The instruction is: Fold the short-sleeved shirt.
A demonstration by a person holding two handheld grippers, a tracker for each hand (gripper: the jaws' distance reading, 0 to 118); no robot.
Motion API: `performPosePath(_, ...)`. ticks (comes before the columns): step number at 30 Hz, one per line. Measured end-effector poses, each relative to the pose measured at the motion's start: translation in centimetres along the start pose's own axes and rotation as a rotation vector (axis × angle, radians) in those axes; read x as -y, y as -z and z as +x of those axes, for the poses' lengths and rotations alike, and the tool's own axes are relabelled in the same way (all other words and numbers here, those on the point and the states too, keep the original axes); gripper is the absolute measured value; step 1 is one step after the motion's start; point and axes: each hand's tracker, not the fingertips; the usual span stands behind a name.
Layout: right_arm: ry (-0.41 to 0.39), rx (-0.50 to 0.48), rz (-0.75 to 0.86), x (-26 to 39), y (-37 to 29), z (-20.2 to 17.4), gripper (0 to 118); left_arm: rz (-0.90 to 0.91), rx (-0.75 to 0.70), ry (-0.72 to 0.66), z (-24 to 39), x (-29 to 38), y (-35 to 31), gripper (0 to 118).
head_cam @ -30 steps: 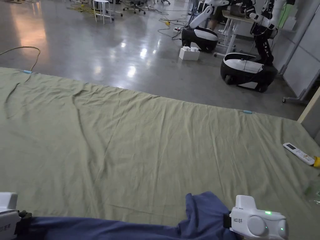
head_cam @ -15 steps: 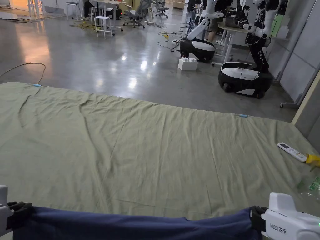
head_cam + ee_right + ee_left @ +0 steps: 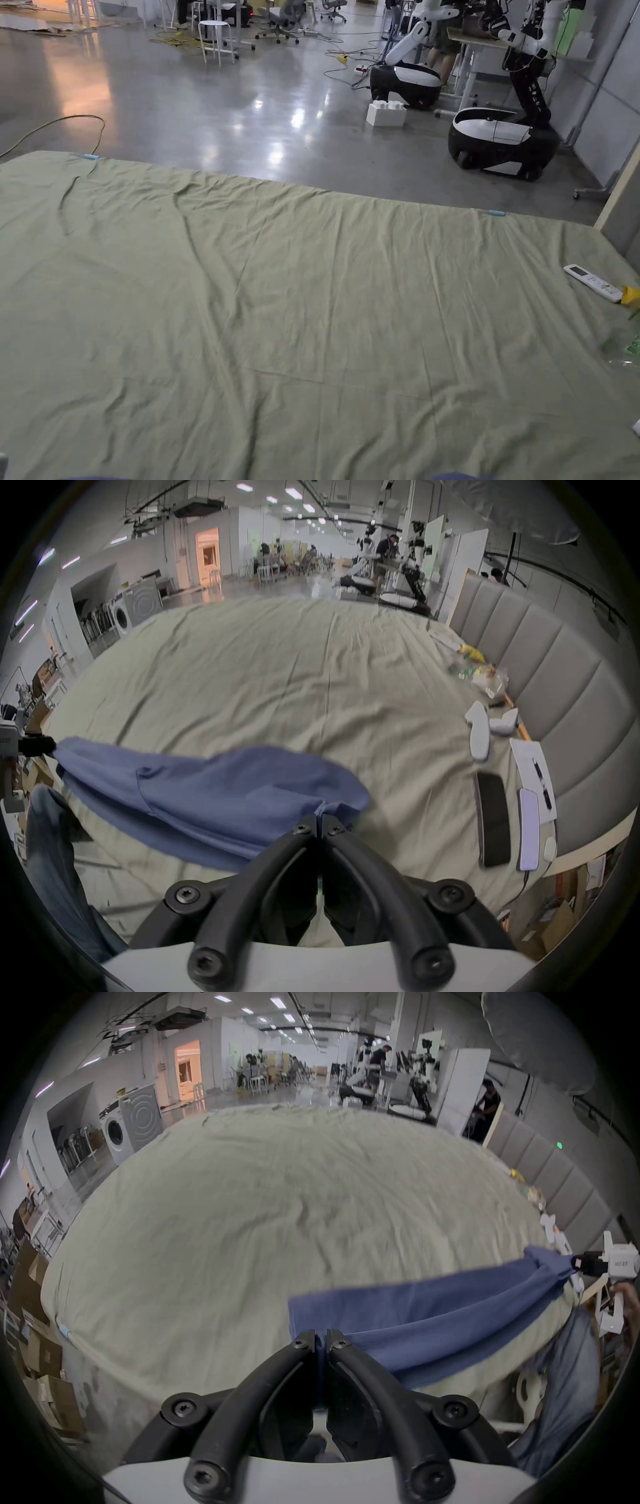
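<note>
- Your left gripper [image 3: 321,1340] is clenched on one end of the blue shirt [image 3: 422,1324].
- Your right gripper [image 3: 320,821] is clamped on the other end.
- The shirt hangs stretched between them, over the near edge of the bed [image 3: 312,300] with its green sheet.

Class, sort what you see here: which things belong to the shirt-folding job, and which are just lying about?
Job:
- blue short-sleeved cotton shirt
- left claw, shut on it
- right claw, shut on it
- green bedsheet

Lying about:
- white remote control
- black phone
- yellow wrapper
</note>
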Motion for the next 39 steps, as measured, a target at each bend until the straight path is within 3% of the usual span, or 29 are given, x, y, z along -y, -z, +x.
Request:
performPosePath(15,-0.08,0.081,-0.135,1.9,4.2,-2.5,6,-0.18,-0.097,0.107,1.3,1.8,5.0,8)
performPosePath(18,-0.107,0.188,-0.12,1.1,3.3,-2.8,43,-0.137,-0.105,0.096,1.3,1.3,4.0,25)
performPosePath(19,-0.099,0.218,-0.109,0.8,3.1,-2.8,60,-0.111,-0.102,0.079,1.2,1.1,3.6,38)
performPosePath(21,-0.029,0.214,-0.027,-0.2,1.9,-2.5,74,-0.028,-0.101,0.053,1.5,0.1,2.5,55)
performPosePath(22,0.008,0.194,0.028,-0.9,1.3,-2.5,75,0.022,-0.095,0.045,1.6,-0.4,2.0,55)
performPosePath(32,0.143,0.148,0.532,-8.1,-2.6,-7.8,71,0.507,-0.12,-0.042,7.7,-8.1,-1.7,55)
performPosePath(36,0.167,0.124,0.685,-10.3,-3.5,-10.0,39,0.667,-0.148,-0.024,10.8,-10.4,-2.9,48)
performPosePath(37,0.164,0.117,0.717,-10.8,-3.7,-10.5,24,0.696,-0.159,-0.024,11.6,-10.8,-3.2,36)
performPosePath(38,0.157,0.119,0.742,-11.2,-3.9,-10.9,15,0.721,-0.165,-0.019,12.2,-11.1,-3.4,22)
performPosePath(39,0.154,0.116,0.768,-11.6,-4.0,-11.3,8,0.75,-0.166,-0.018,12.8,-11.5,-3.7,16)
